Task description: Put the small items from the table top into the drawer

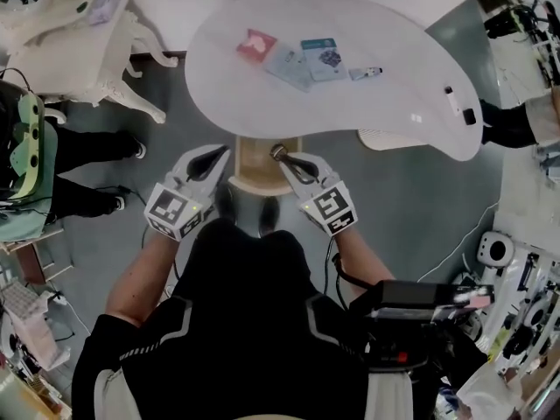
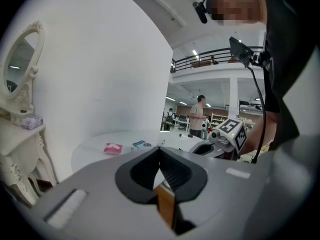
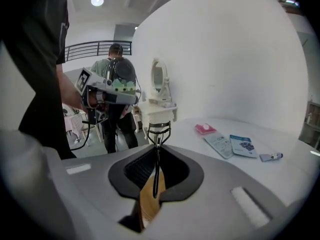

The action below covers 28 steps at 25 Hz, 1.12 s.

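1. nearest the person's body, left gripper (image 1: 213, 156): jaws clenched tip to tip, nothing between them.
2. beside it, right gripper (image 1: 285, 158): jaws clamped on the handle of a black metal eyelash curler (image 3: 157, 134), whose curved head juts past the tips.
3. just beyond, a pale wooden open drawer (image 1: 249, 171) sits under the near edge of the white curved table (image 1: 394, 103); the curler shows over the drawer.
4. farther, on the table top: pink packet (image 1: 255, 45), pale grey sachet (image 1: 287, 66), blue packet (image 1: 322, 58), small grey tube (image 1: 365, 73).
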Tool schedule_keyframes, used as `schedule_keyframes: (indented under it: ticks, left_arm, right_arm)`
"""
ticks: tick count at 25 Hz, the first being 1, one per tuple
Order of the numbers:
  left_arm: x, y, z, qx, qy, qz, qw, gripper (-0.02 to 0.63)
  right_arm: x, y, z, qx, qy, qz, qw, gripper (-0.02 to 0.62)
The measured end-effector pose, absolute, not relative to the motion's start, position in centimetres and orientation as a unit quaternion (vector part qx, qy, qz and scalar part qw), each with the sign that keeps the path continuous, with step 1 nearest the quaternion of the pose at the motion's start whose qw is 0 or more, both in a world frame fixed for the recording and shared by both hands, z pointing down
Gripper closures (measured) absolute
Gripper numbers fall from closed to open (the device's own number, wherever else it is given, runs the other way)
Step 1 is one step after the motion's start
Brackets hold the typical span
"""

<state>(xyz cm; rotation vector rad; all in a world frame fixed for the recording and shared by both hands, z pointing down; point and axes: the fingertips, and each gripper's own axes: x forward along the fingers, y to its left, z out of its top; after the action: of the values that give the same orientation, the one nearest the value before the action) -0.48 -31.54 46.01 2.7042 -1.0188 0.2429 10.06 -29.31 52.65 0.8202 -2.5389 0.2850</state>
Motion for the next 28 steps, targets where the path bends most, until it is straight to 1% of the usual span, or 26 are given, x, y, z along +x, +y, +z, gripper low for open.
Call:
schedule_keyframes:
  ticks: [4, 9, 13, 20, 28]
  left_arm:
    - [-0.9, -30.8, 48.9, 0.927, -0.333, 0.094, 0.147, 0.606]
    - [-1.2, -30.2, 52.6, 0.926, -0.328, 0.117, 0.147, 0.606]
    - [-1.4, -30.1, 55.5, 0.921, -0.327, 0.133, 0.164, 0.606]
    - [-1.8, -29.5, 58.4, 0.917, -0.316, 0.160, 0.183, 0.606]
    - [-1.1, -29.0, 61.3, 0.912, -0.303, 0.189, 0.200, 0.606]
  right_arm:
    - [9.4, -28.4, 56.3, 0.270, -0.915, 0.102, 0.283, 0.568]
    - [9.1, -28.0, 60.4, 0.254, -0.897, 0.097, 0.348, 0.568]
    - [9.4, -27.9, 63.6, 0.248, -0.877, 0.101, 0.399, 0.568]
    - [9.1, -28.3, 67.2, 0.232, -0.851, 0.091, 0.462, 0.568]
    - [9.2, -29.1, 70.8, 0.219, -0.827, 0.083, 0.510, 0.568]
